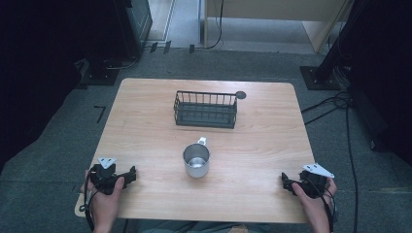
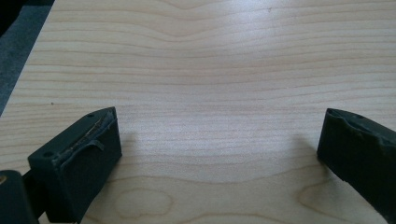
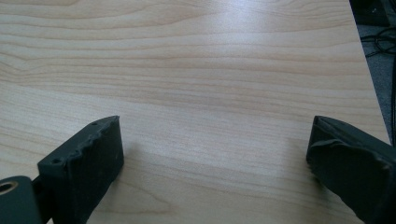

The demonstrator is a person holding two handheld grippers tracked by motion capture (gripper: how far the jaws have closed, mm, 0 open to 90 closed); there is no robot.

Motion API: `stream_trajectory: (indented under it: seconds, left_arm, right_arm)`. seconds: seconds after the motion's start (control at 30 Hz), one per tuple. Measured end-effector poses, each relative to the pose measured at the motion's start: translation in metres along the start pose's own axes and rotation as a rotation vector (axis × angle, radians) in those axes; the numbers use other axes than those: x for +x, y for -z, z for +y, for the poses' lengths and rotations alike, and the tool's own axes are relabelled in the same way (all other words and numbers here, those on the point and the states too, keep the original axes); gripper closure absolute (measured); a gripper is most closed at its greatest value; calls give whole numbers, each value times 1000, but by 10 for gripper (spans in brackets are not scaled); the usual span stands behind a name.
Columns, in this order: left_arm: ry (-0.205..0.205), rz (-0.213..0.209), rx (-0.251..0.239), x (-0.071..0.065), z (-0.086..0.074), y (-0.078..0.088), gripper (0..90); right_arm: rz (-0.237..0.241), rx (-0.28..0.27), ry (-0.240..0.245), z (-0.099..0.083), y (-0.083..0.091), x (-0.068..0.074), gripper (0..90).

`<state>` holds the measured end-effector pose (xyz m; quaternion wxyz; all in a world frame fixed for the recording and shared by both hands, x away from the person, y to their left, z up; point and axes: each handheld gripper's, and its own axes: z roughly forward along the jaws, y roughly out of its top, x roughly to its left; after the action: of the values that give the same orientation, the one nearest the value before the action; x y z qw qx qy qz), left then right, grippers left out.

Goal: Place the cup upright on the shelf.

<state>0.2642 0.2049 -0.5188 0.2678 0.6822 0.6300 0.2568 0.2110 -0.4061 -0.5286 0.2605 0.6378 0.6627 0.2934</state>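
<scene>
A pale wooden tabletop (image 1: 145, 126) with rounded corners stands on grey carpet, with dark stands and cables around it on the floor.

My left gripper (image 1: 127, 177) rests near the tabletop's near left corner, held in my left hand (image 1: 104, 201). In the left gripper view its two black jaws stand wide apart with only bare wood grain between them. My right gripper (image 1: 286, 183) sits near the near right corner, in my right hand (image 1: 316, 204), and its jaws are likewise spread wide over bare wood, clamped on nothing. Each one carries a grey three-cornered plate on top and points inward toward the middle of the tabletop.

Between the two, set toward the near edge, a shiny steel mug (image 1: 196, 159) stands upright with its open mouth up and its handle pointing toward the far edge. It is well apart from both grippers.

Beyond the mug, toward the far edge, a black wire basket (image 1: 206, 109) of rectangular shape stands upright. Just beside its far right corner lies a small dark round disc (image 1: 240, 95); whether it touches the basket I cannot tell.
</scene>
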Motion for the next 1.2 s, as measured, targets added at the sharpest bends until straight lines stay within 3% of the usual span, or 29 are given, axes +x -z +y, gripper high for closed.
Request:
stream_trajectory:
  seconds: [0.17, 0.27, 0.37, 0.43, 0.5, 0.53, 0.7, 0.77, 0.9, 0.97, 1.03, 1.2]
  left_arm:
    - [0, 0, 0, 0, 0, 0, 0]
    - [0, 0, 0, 0, 0, 0, 0]
    - [0, 0, 0, 0, 0, 0, 0]
    - [0, 0, -1, 0, 0, 0, 0]
    - [0, 0, 0, 0, 0, 0, 0]
    - [0, 0, 0, 0, 0, 0, 0]
    - [0, 0, 0, 0, 0, 0, 0]
    - [0, 0, -1, 0, 0, 0, 0]
    - [0, 0, -1, 0, 0, 0, 0]
    - [0, 0, 0, 0, 0, 0, 0]
    - [0, 0, 0, 0, 0, 0, 0]
    - [0, 0, 0, 0, 0, 0, 0]
  right_arm:
    - [-4, -12, -27, 1, 0, 1, 35]
    - [28, -49, -41, 6, 4, 6, 43]
    - [82, -104, -30, 19, 15, 22, 43]
    - [96, -113, -23, 22, 17, 26, 43]
    - [144, -147, 11, 32, 24, 45, 43]
    - [144, -147, 11, 32, 24, 45, 43]
    - [199, -181, 65, 45, 30, 76, 32]
    - [245, -192, 93, 51, 32, 92, 21]
    - [275, -207, 108, 56, 34, 108, 0]
    - [317, -215, 132, 61, 35, 124, 0]
    - [328, -216, 141, 62, 35, 128, 0]
    - [396, -217, 174, 69, 33, 157, 0]
